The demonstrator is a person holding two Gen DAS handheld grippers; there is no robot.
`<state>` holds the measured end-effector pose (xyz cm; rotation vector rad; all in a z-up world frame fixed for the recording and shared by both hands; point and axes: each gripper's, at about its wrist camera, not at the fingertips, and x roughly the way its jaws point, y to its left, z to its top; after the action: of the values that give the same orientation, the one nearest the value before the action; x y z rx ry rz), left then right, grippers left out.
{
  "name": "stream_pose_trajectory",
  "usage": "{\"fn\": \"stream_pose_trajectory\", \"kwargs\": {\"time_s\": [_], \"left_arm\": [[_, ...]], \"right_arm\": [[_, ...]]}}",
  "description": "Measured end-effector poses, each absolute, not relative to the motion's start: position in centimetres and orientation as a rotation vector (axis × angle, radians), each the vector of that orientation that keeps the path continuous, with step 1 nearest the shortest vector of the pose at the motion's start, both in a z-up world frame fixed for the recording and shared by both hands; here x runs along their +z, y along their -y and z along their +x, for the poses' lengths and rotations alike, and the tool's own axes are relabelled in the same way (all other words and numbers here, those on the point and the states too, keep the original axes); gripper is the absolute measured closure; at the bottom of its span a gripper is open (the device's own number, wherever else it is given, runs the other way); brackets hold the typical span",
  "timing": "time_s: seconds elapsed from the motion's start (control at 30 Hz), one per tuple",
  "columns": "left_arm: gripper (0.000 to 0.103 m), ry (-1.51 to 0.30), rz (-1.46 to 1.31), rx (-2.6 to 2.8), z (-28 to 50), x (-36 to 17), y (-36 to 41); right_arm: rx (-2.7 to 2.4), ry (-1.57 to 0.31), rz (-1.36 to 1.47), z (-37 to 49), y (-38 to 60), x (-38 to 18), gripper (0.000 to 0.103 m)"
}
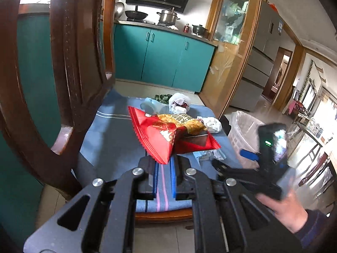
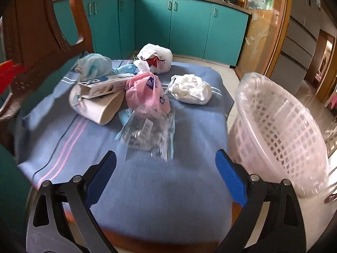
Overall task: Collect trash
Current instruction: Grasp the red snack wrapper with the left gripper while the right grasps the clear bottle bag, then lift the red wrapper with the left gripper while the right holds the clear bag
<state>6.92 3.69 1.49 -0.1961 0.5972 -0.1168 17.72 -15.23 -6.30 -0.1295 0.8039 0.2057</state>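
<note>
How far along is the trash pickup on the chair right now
Nothing visibly done: what shows of the lined basket holds no trash. In hand: the left gripper pinches the red snack wrapper; the right gripper hangs open. Left on the blue cloth: clear wrapper, pink bag, white bags, paper cup, box.

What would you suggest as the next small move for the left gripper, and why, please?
Probably swing the left gripper rightward over the white laundry-style basket and let go there. Its jaws are nearly closed on a corner of the red snack bag, which hangs above the blue cloth, and the lined basket stands just beside the seat.
</note>
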Motion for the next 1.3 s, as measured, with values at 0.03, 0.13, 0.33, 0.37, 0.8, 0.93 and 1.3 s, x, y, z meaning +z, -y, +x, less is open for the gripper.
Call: {"fn": "stream_pose_trajectory", "kwargs": {"time_s": [0.03,0.13,0.33,0.37,0.8,0.93,1.3], "left_arm": [[0.093,-0.599,-0.198,-0.121,6.9,1.6,-3.8],[0.093,-0.594,-0.196,-0.129,6.8,1.7,-3.8],[0.092,-0.589,-0.207,-0.134,7.0,2.0,-4.1],[0.092,-0.586,-0.208,-0.136,6.8,2.0,-4.1],[0.091,-0.592,-0.186,-0.167,6.8,1.8,-2.7],[0.091,-0.601,-0.179,-0.166,7.5,1.3,-2.6],[0.091,-0.626,-0.168,-0.159,7.9,0.6,-2.0]], "right_arm": [[0.198,-0.806,-0.138,18.5,15.1,-6.6,0.021],[0.226,-0.876,-0.098,20.2,15.4,-7.8,0.059],[0.264,-0.853,-0.015,17.9,16.6,-5.7,0.098],[0.279,-0.832,0.003,16.7,16.9,-4.8,0.098],[0.337,-0.687,0.086,10.7,19.3,-0.1,0.098],[0.335,-0.687,0.090,10.6,19.4,0.1,0.098],[0.334,-0.681,0.090,10.4,19.5,0.2,0.098]]}}
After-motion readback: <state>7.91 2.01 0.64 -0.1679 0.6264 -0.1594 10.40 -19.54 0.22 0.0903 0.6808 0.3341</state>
